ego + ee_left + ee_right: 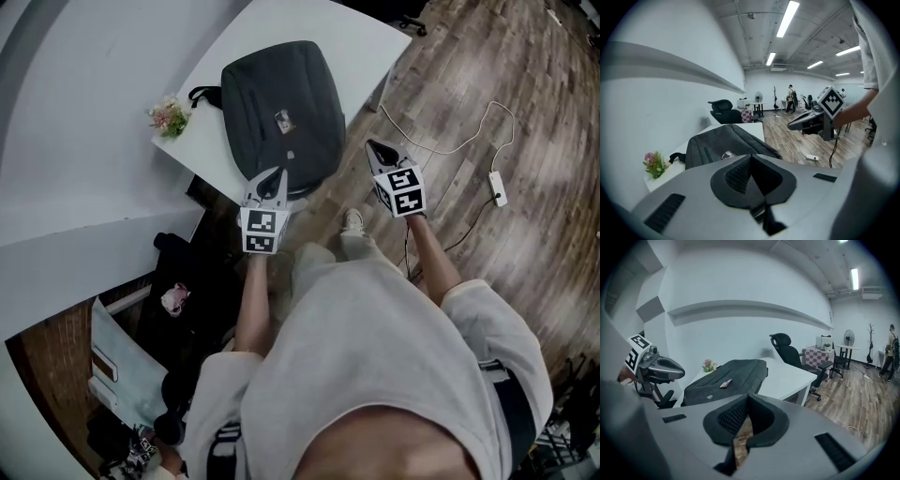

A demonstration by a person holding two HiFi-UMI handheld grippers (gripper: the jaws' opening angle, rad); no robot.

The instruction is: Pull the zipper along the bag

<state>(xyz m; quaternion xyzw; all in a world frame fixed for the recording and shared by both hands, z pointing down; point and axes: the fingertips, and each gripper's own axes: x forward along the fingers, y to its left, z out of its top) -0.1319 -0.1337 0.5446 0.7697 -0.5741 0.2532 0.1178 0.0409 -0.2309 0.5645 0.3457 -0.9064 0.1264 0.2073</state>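
Your bag (pixel 281 94), a dark backpack, lies flat on the white table (pixel 375 42); what is inside it cannot be seen. A small label patch (pixel 281 120) sits on its upper face, the print too small to read. Your left gripper (pixel 273 175) has its jaws pressed together on nothing, at the bag's near edge. Your right gripper (pixel 375 148), likewise closed and empty, hangs beside the table over the wood floor (pixel 469 84).

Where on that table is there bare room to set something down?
The widest bare patch of table lies past the bag, toward the far corner. A narrow strip runs between bag and wall. The near end is crowded: flowers, the strap and the bag reaching the edge.
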